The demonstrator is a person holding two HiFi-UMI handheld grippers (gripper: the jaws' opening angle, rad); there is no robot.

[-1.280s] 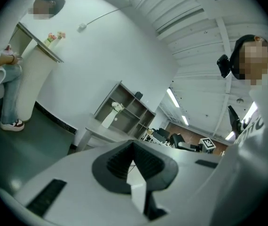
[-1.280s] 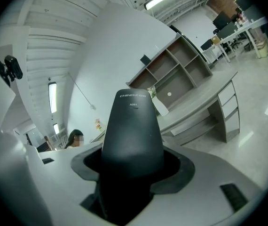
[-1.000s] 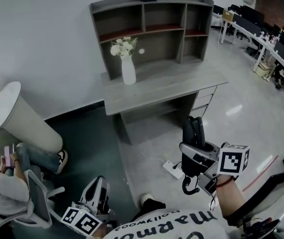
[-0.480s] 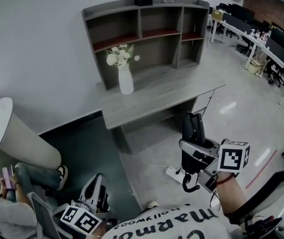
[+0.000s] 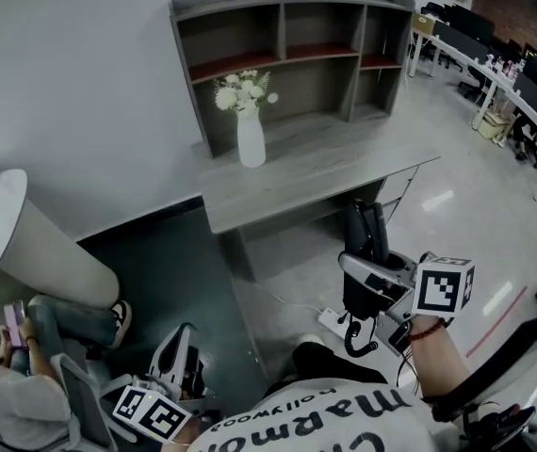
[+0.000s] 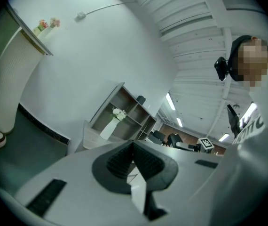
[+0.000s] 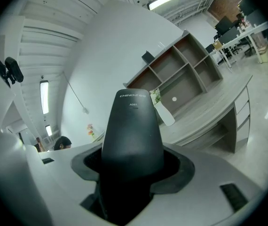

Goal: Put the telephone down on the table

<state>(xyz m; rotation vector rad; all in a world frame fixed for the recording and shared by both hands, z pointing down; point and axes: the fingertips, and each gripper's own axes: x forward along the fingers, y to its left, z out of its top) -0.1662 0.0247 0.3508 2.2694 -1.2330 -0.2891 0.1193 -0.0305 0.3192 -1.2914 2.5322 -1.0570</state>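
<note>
Right gripper clamped on the lower part of the black telephone, a handset held upright with its rounded top pointing towards the grey worktop. The grip looks the same as a second ago. What has changed is the approach: the worktop's front edge now lies just beyond the top of the handset in the head view, where it stood further off before, and the wearer's leg has come forward below. The telephone is still in the air, short of the worktop and apart from it, so the carry seems nearly over and the placing not yet begun. Left gripper hangs low at the wearer's side as before, its jaws pressed together on nothing. The worktop carries a white vase of pale flowers at its left, under a shelf unit with open compartments. The middle and right of the worktop are bare and would likely take the handset. A power strip lies on the pale floor near the worktop's foot. A seated person is at far left, and rows of desks recede at upper right.
</note>
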